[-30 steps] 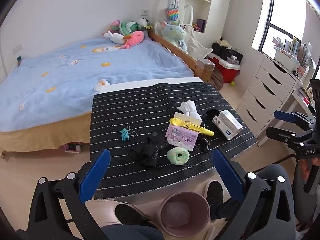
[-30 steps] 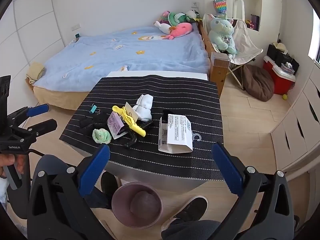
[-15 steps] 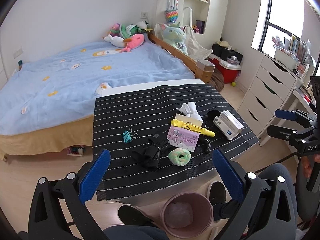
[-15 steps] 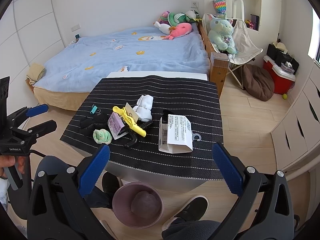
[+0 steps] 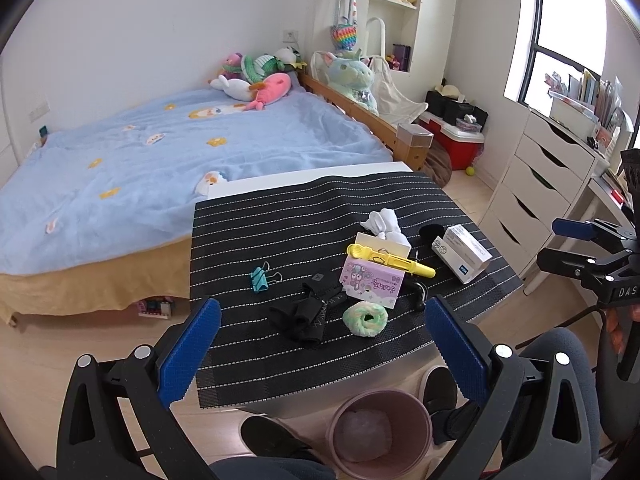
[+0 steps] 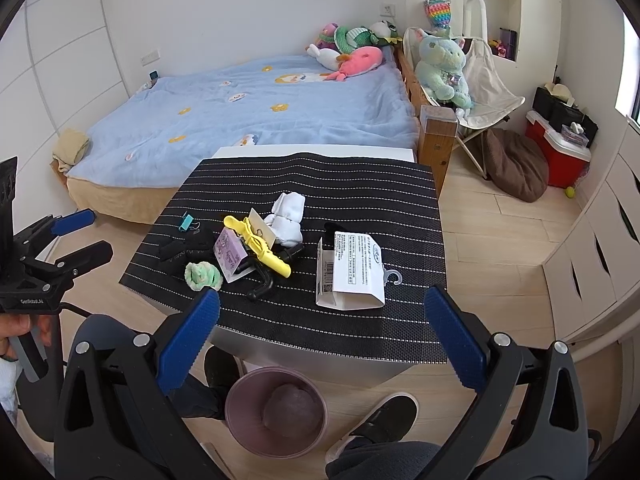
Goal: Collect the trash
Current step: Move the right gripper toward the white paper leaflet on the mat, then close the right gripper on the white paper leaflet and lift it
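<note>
Both tools are held back from the desk (image 5: 256, 376), above the floor, nothing between the fingers. Left tool (image 5: 320, 350) is spread wide, its blue pads at lower left and lower right of the left view; right tool (image 6: 322, 340) is equally wide in the right view. Each tool also shows in the other's view — the right one at the right edge of the left view, the left one at the left edge of the right view, both apart from the desk.

Desk carries a black striped mat (image 5: 304, 208) with a clutter near its front edge. In the left view, centre to right: teal clip (image 5: 259, 278), black cloth (image 5: 306, 314), green scrunchie (image 5: 365, 318), pink box (image 5: 370, 282) with a yellow clip (image 5: 390, 260) lying across its top, white tissue (image 5: 384, 222) just behind the box, and a white carton (image 5: 466, 252) at right, near the mat's edge. A black hook-shaped item (image 5: 418, 294) lies just right of the pink box, partly hidden.

In the right view the tissue (image 6: 286, 218) sits mid-frame, the carton (image 6: 350, 270) right of centre with printed side up, a small hanger hook at its right edge.

Pink bin (image 5: 378, 432) stands on the floor below the desk's front edge, bottom centre of both views, a crumpled pale wad inside. Shoes show beside it.

Bed (image 5: 160, 168) with blue cover fills the upper left, plush toys at its head.
</note>
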